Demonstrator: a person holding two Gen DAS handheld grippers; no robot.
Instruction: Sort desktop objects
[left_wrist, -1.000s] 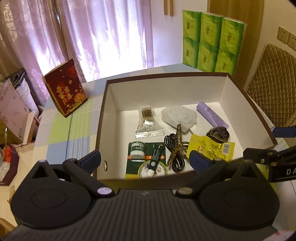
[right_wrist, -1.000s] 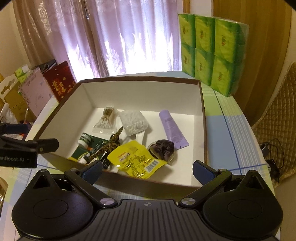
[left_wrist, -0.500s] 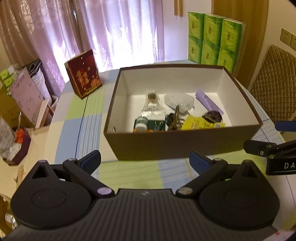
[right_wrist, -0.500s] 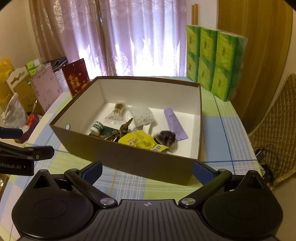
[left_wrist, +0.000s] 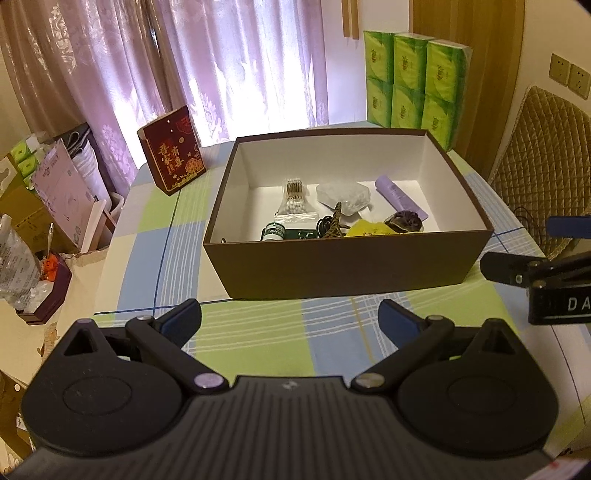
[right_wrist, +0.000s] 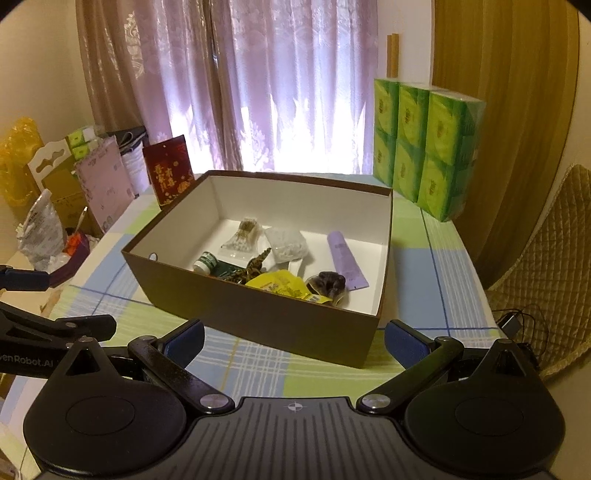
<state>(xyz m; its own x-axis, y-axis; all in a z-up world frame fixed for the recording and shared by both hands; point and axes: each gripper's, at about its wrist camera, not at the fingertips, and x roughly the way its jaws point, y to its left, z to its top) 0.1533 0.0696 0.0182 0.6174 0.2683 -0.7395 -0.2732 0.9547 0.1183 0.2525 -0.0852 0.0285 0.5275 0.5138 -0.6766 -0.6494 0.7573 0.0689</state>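
Note:
A brown box (left_wrist: 343, 264) (right_wrist: 258, 317) with a white inside stands on the checked tablecloth. It holds a purple tube (left_wrist: 400, 195) (right_wrist: 345, 260), a yellow packet (left_wrist: 367, 229) (right_wrist: 282, 288), a bag of cotton swabs (left_wrist: 293, 199) (right_wrist: 243, 236), a clear bag (left_wrist: 343, 194) (right_wrist: 286, 245), a green-capped bottle (left_wrist: 273, 232) (right_wrist: 205, 262), a patterned cord (left_wrist: 334, 227) (right_wrist: 255, 266) and a dark lump (left_wrist: 404, 221) (right_wrist: 328, 282). My left gripper (left_wrist: 290, 321) is open and empty, in front of the box. My right gripper (right_wrist: 293, 338) is open and empty too, near the box's front right corner.
A red gift box (left_wrist: 171, 160) (right_wrist: 168, 177) stands at the table's back left. Green tissue packs (left_wrist: 413, 85) (right_wrist: 424, 147) are stacked at the back right. Boxes and bags (right_wrist: 48, 206) crowd the left side. A quilted chair (left_wrist: 543, 166) is to the right.
Both grippers have pulled back and away from the box, whose outer front wall now shows. They stay open and empty. The items inside have not moved.

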